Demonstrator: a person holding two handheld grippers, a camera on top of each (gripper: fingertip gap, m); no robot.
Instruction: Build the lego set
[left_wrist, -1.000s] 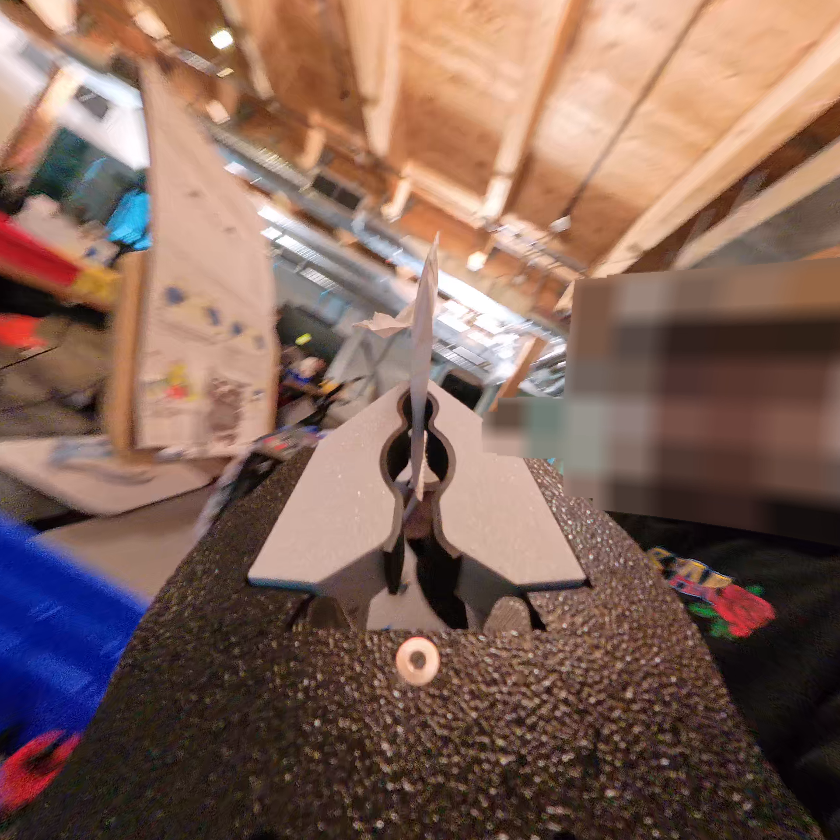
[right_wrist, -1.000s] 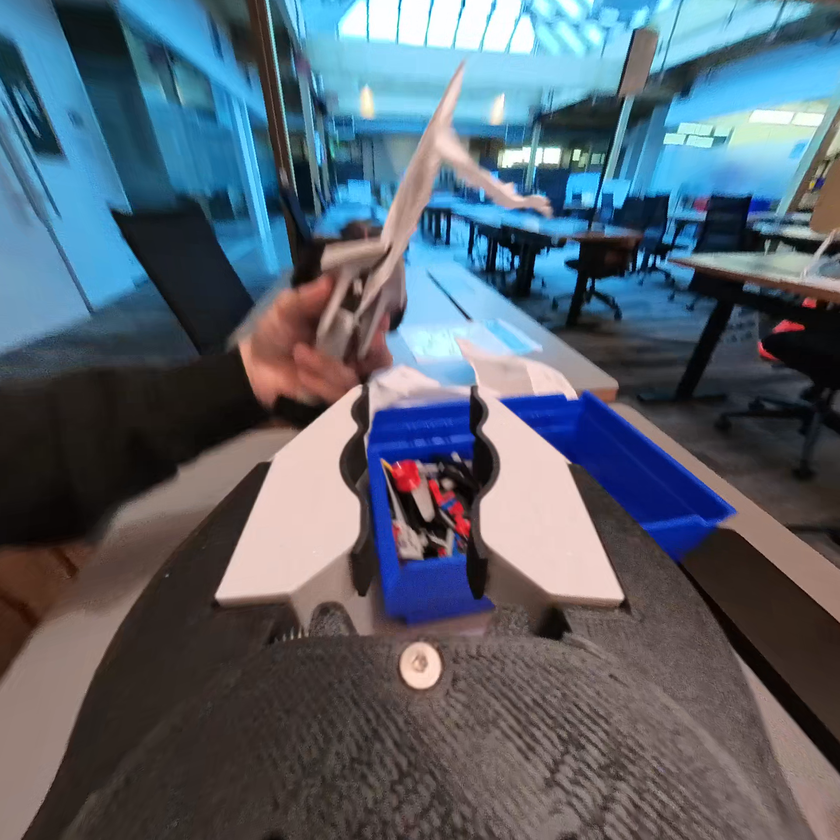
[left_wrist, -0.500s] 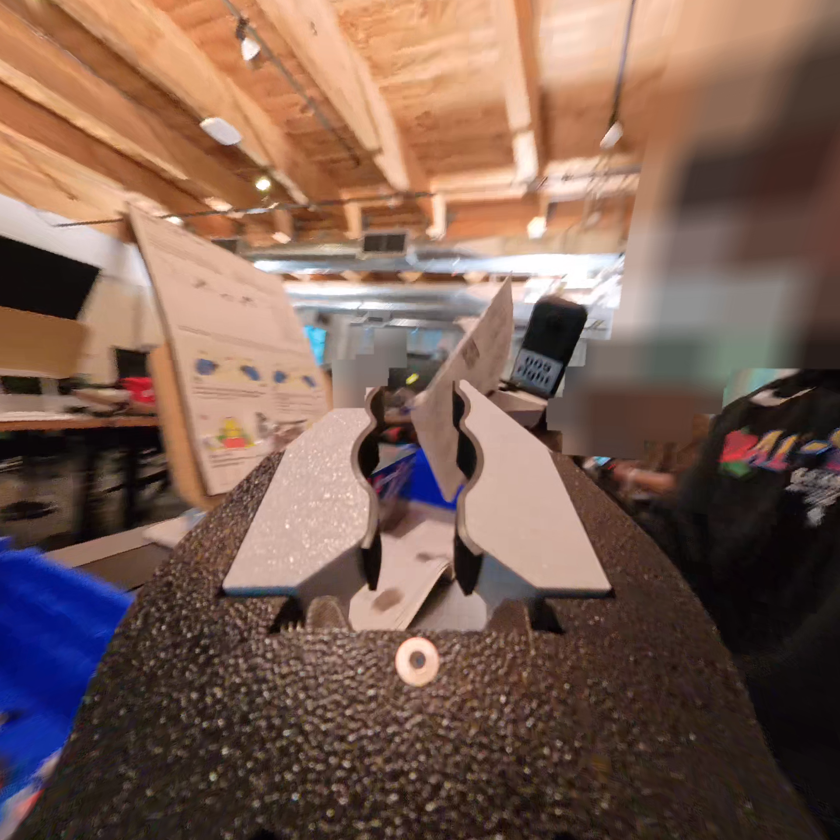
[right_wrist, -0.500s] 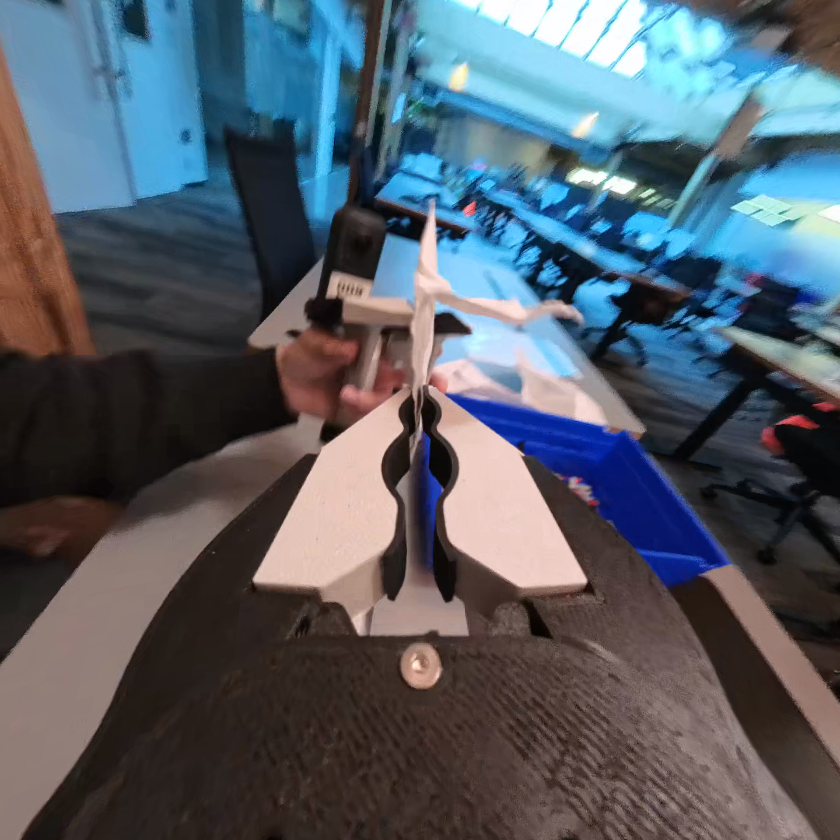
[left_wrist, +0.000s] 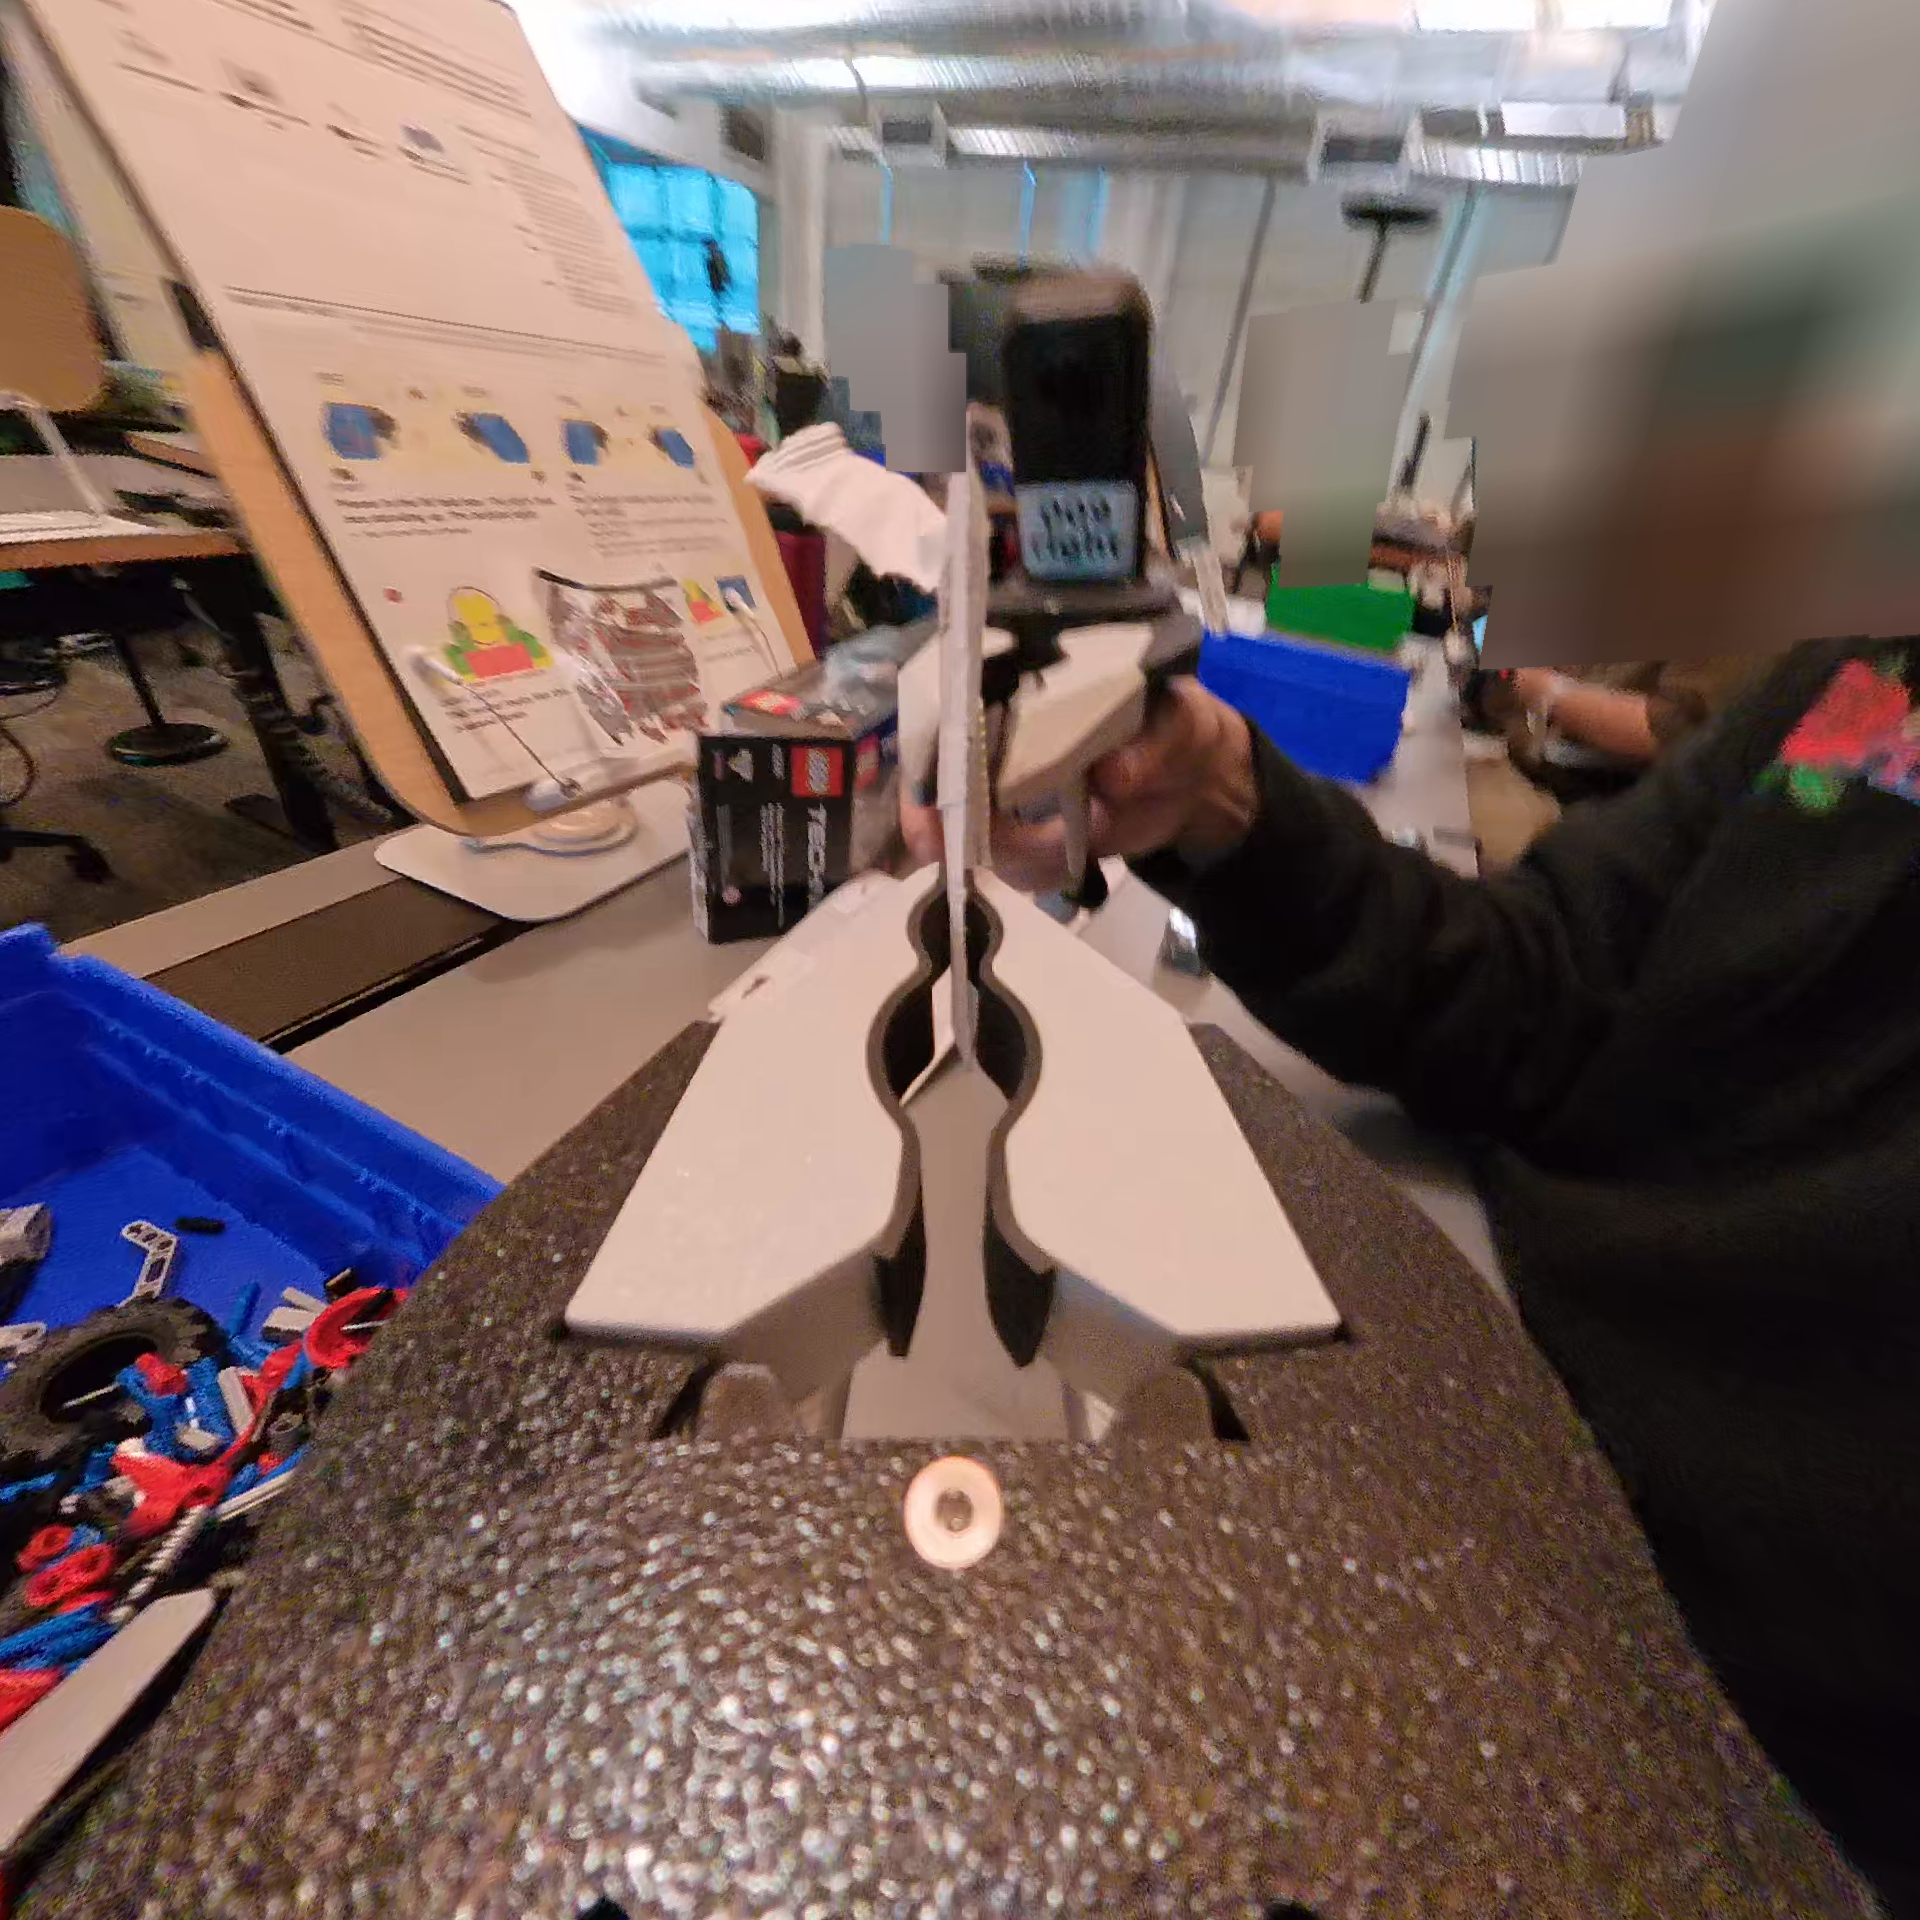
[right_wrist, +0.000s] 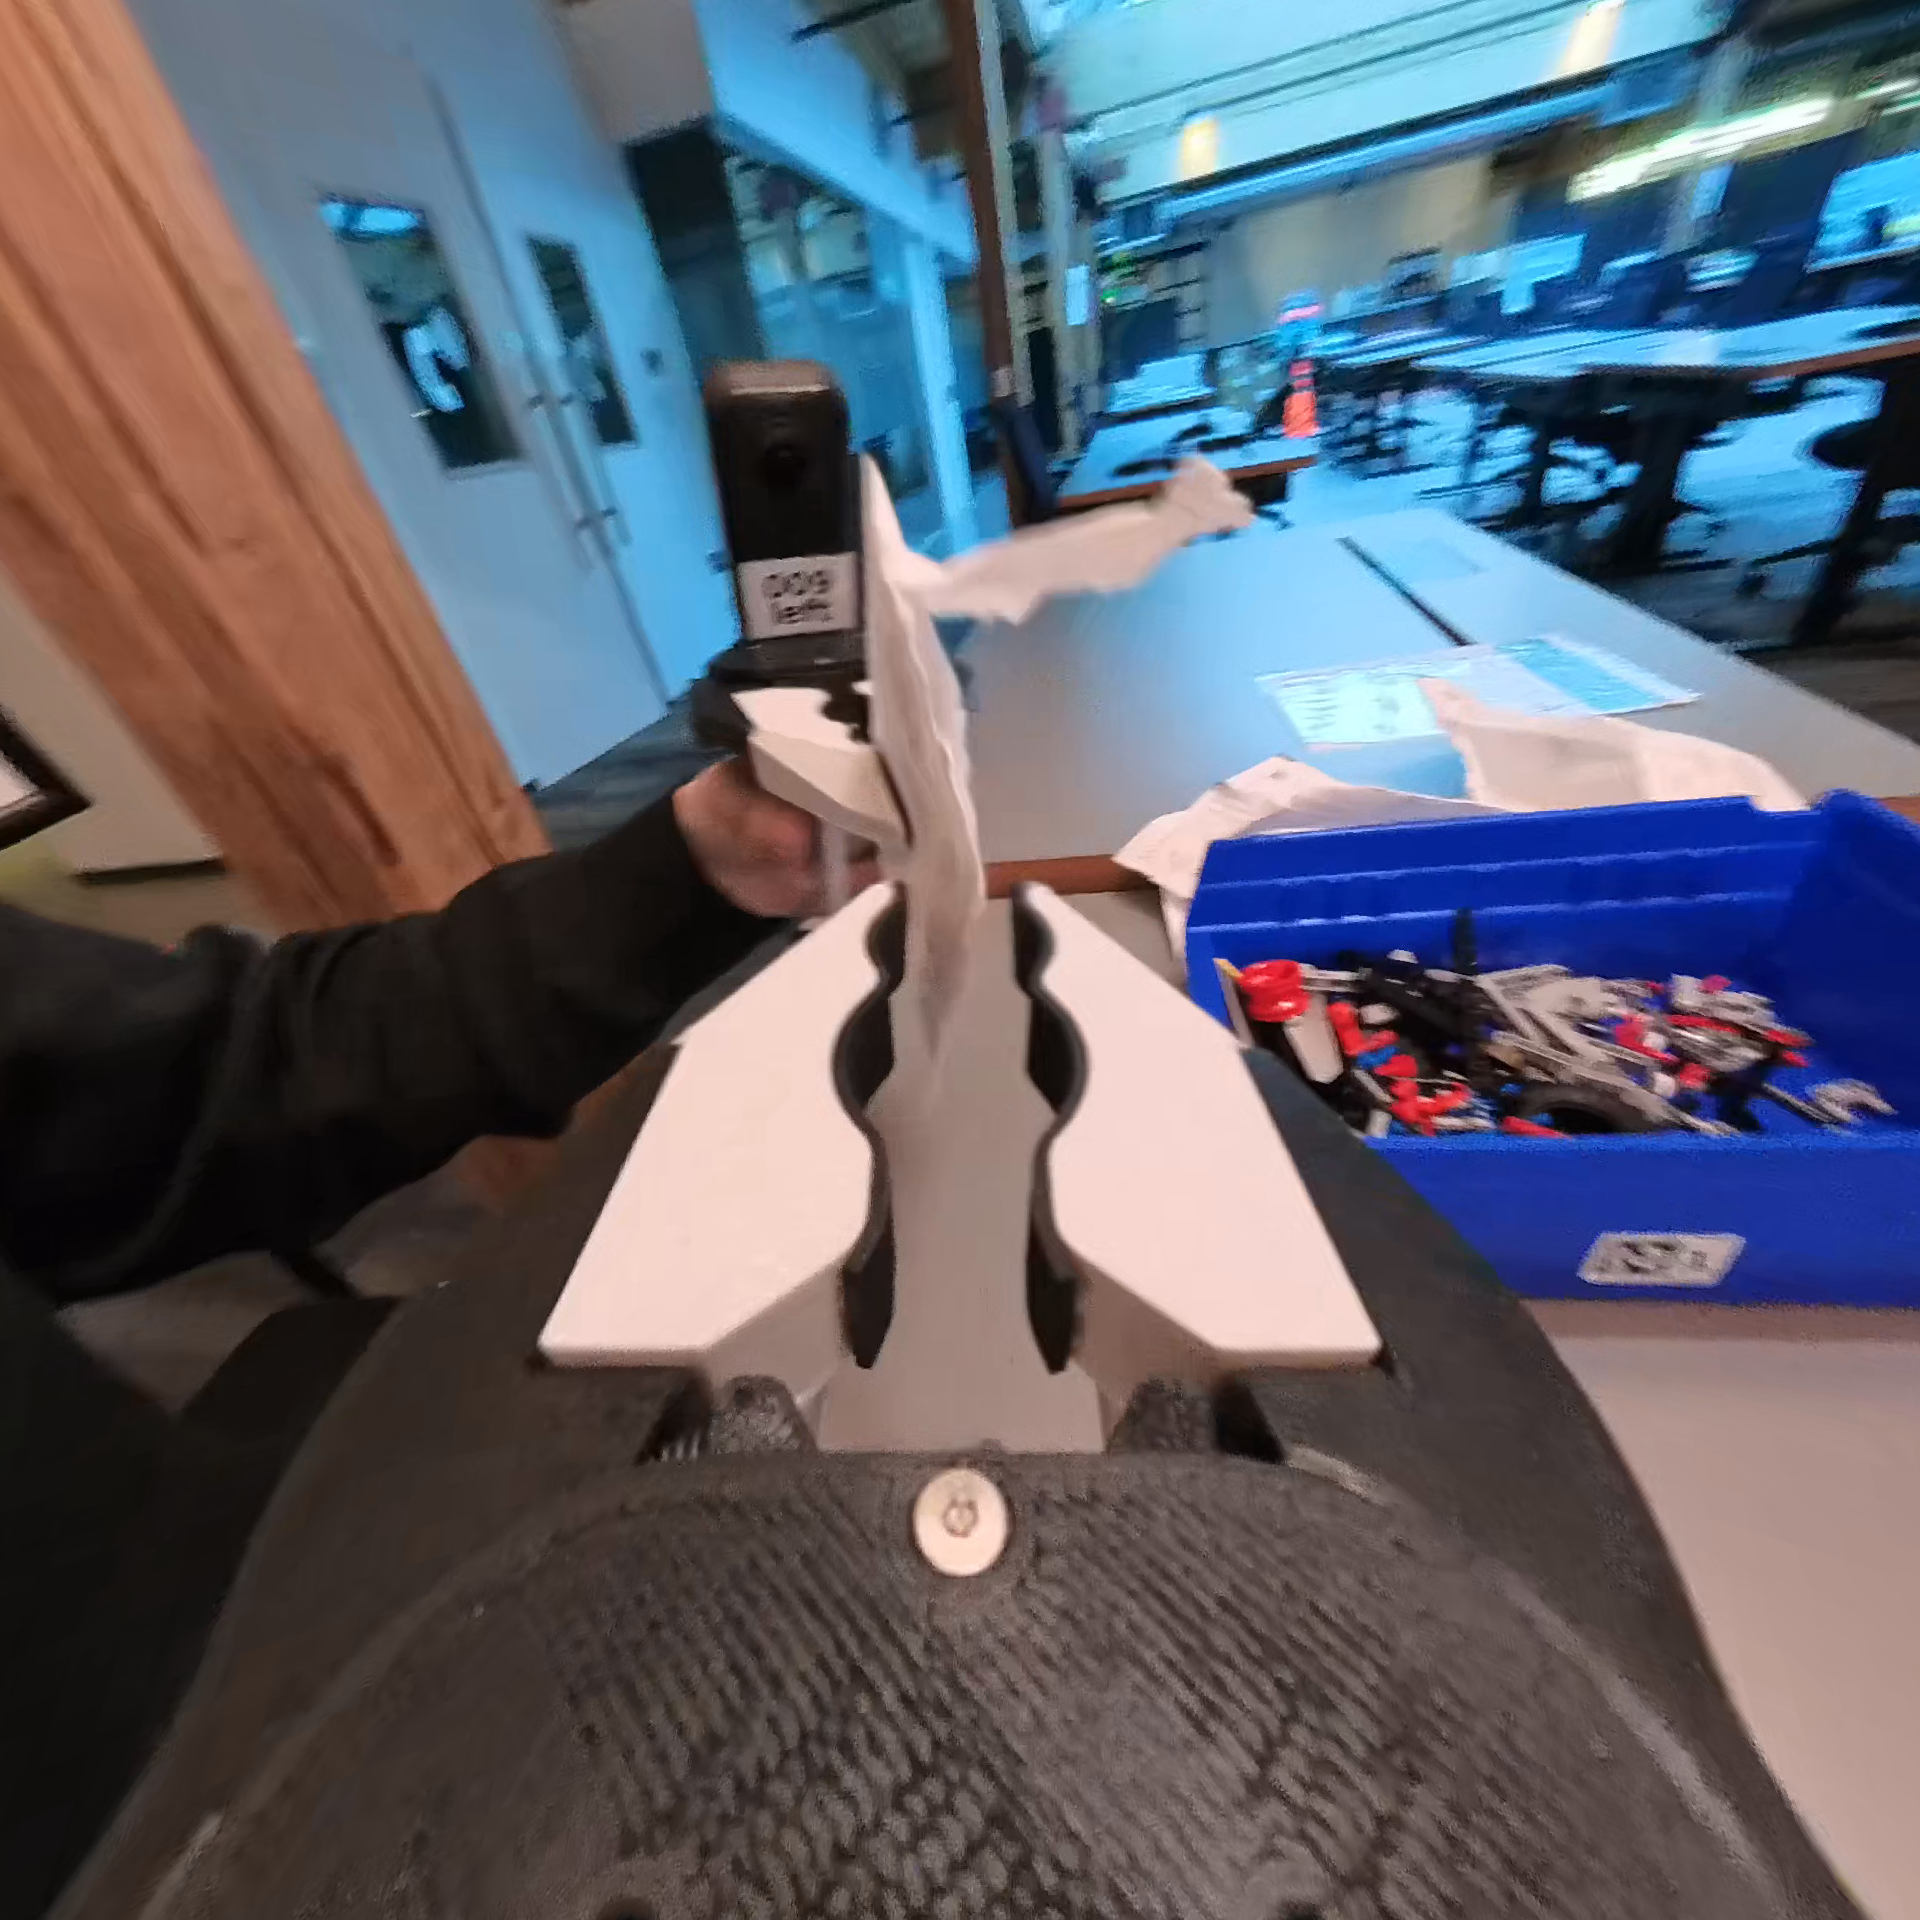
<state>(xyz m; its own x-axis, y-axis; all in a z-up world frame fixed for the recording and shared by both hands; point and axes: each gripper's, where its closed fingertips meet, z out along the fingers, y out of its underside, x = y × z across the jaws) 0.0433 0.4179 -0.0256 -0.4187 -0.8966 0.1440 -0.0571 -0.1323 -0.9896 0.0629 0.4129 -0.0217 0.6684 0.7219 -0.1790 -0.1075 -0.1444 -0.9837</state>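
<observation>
My left gripper (left_wrist: 951, 914) is shut on the lower edge of a white paper bag (left_wrist: 958, 727), which stands edge-on above its fingertips. In the right wrist view the same gripper (right_wrist: 883, 774) pinches the bag (right_wrist: 920, 779), and a torn strip (right_wrist: 1091, 561) trails off to the right. My right gripper (right_wrist: 956, 904) is open. The bag's lower end hangs between its jaws without being pinched. A blue bin (right_wrist: 1558, 1216) holds several loose lego pieces (right_wrist: 1507, 1049). The bin also shows at the lower left of the left wrist view (left_wrist: 156, 1143).
An instruction board (left_wrist: 416, 364) stands tilted on the grey table (left_wrist: 540, 1029), with a black lego box (left_wrist: 790, 821) beside it. Torn white paper (right_wrist: 1558, 748) and a printed sheet (right_wrist: 1455, 686) lie behind the bin. A wooden post (right_wrist: 156, 468) is at the left. A person in black sits close on the right. Both grippers' tips are close together, under 4 cm apart.
My left gripper swung down from the ceiling to level. Half a second ago it was open and the right one pinched the bag. Now the left is shut on it and the right has opened.
</observation>
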